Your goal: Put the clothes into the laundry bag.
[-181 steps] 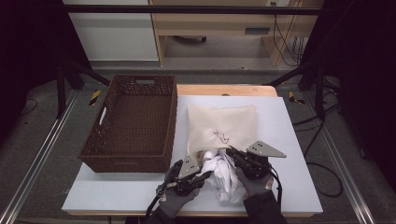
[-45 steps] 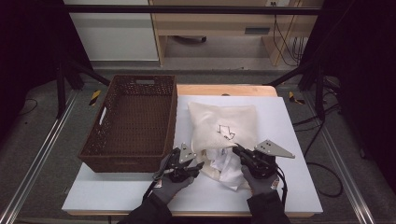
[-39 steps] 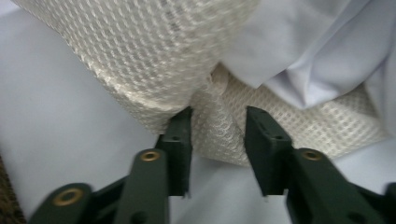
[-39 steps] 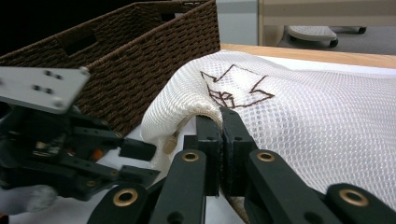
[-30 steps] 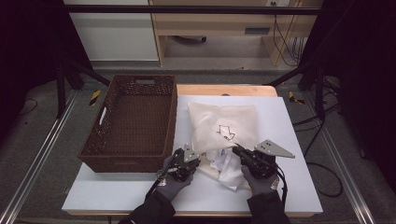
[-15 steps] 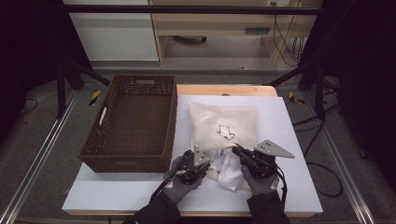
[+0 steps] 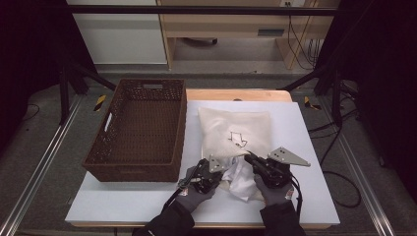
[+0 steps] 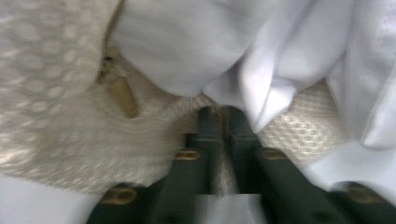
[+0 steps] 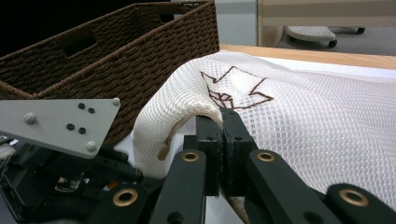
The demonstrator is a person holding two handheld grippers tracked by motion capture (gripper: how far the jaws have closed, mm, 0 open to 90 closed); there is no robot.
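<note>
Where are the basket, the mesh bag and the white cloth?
basket (image 7: 140, 129): high view, on its woven floor.
mesh bag (image 7: 236, 125): high view, on its flat top above the arrow mark.
white cloth (image 7: 242, 178): high view, on the bunched folds between the hands.

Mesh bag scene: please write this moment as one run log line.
left gripper: shut on mesh bag | right gripper: shut on mesh bag | white cloth: at bag opening

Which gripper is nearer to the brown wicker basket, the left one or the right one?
Left. The left gripper is just off the wicker basket's near right corner, at the mesh bag's edge. The right gripper is farther right, beyond the white cloth.
</note>
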